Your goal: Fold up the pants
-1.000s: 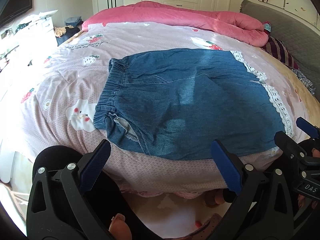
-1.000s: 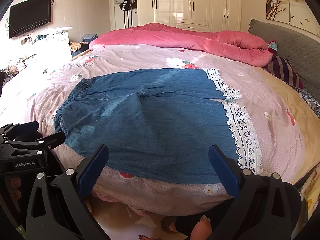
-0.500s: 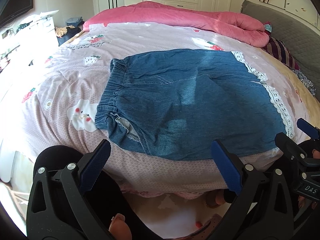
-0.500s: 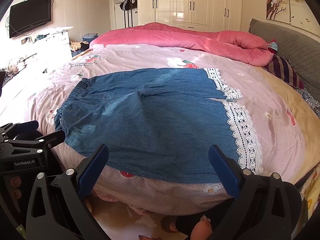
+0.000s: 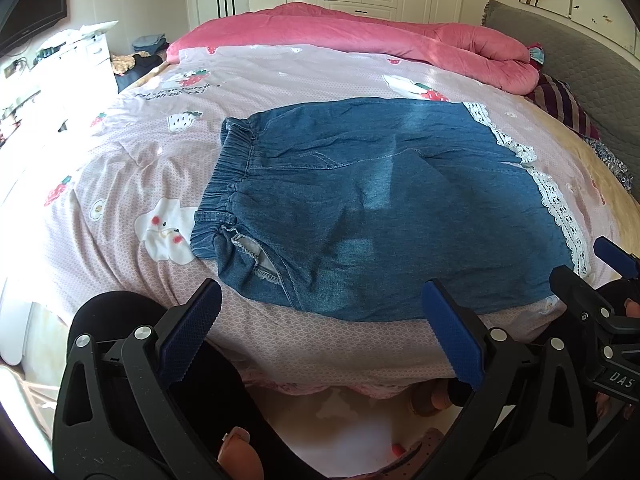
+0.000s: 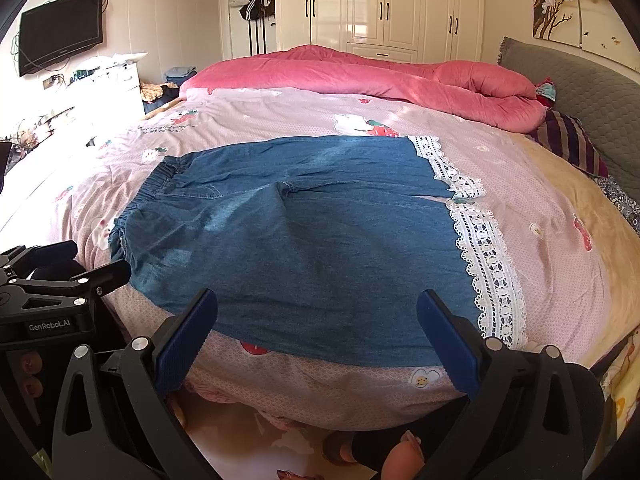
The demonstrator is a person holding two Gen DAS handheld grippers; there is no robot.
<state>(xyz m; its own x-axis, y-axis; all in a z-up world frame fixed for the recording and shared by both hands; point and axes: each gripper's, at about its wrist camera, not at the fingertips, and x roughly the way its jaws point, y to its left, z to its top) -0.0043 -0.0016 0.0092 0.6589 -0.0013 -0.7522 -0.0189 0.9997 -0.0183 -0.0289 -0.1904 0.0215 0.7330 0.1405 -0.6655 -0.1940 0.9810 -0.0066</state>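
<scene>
Blue denim pants [image 5: 372, 200] [image 6: 304, 236] lie flat on the bed, elastic waistband [image 5: 228, 172] to the left and white lace hems [image 6: 484, 256] to the right. My left gripper [image 5: 320, 320] hangs open just off the bed's near edge, below the waistband end, and holds nothing. My right gripper [image 6: 316, 324] is open too, near the front edge of the pants toward the lace end, also with nothing in it. Each gripper shows at the side of the other's view.
The bed wears a pink patterned sheet [image 5: 132, 152], with a rolled pink duvet [image 6: 360, 76] along its far side and a grey headboard [image 6: 580, 92] with striped pillow at right. White wardrobes [image 6: 380, 4], a wall TV [image 6: 60, 32] and a cluttered dresser stand beyond. A person's feet show below.
Both views have crept slightly toward the bed; the pants sit a touch lower in frame. Both grippers stay open and the pants lie as before.
</scene>
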